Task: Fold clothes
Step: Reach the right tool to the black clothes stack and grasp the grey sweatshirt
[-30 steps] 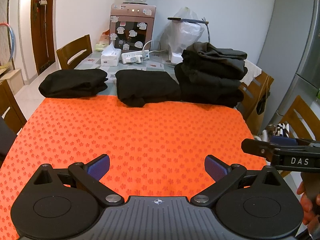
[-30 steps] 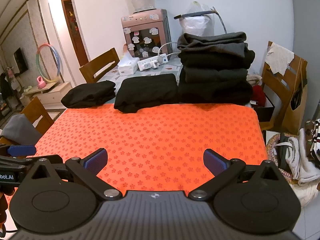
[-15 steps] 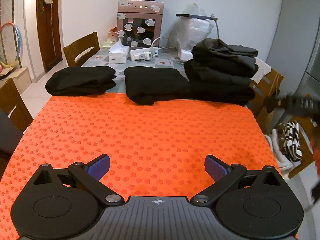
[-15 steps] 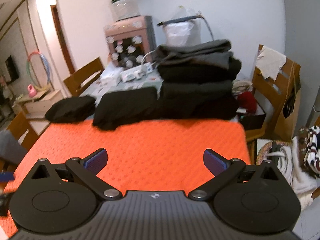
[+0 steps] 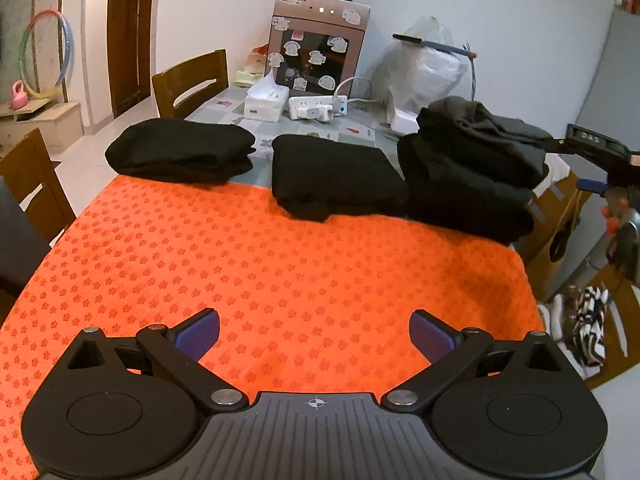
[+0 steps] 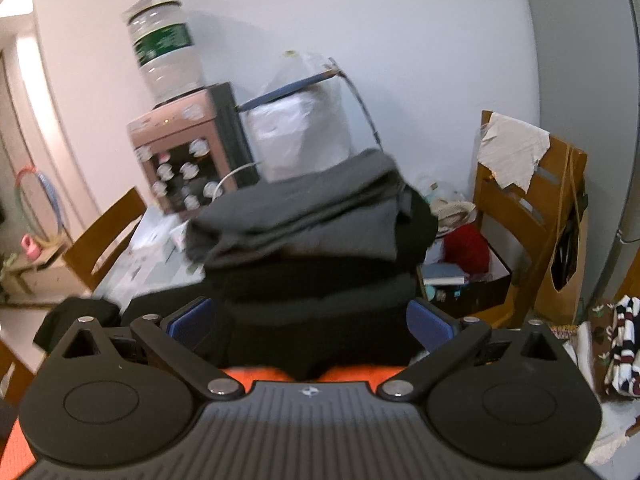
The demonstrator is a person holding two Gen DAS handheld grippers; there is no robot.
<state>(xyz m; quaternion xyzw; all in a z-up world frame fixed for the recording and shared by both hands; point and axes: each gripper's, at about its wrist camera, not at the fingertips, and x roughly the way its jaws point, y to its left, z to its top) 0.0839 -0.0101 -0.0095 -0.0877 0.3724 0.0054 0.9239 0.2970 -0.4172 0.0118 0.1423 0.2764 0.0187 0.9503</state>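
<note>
The right hand-held gripper (image 6: 308, 326), jaws spread wide and holding nothing, had swung in one second from the near edge of the orange mat (image 5: 280, 272) to the tall stack of folded dark clothes (image 6: 316, 248), which filled the centre of the right wrist view between its blue pads (image 6: 426, 326). In the left wrist view the same right hand-held gripper (image 5: 596, 146) showed at the right edge of the frame, level with the top of that stack (image 5: 472, 168). The left hand-held gripper (image 5: 316, 336), also released and empty, sat low in the frame over the bare mat, tilted a little further than before.

The shift suggested a garment was about to be drawn from the stack to the mat, where no folding had yet begun. Two more folded black garments lay on the bench at the mat's far edge: one at upper left (image 5: 182, 156), one at centre (image 5: 336, 176).

As for containers, a white plastic bag (image 5: 428, 76) stood at upper right, contents not discernible; a tissue box (image 5: 266, 102) with a sheet standing out sat beside a power strip (image 5: 318, 107) before the pink water dispenser (image 5: 318, 52). On the floor at lower right of the right wrist view a basket (image 6: 560, 334) held striped cloth (image 6: 622, 344), and a dark box (image 6: 470, 284) near a wooden chair (image 6: 532, 208) carried red fabric (image 6: 466, 250).
</note>
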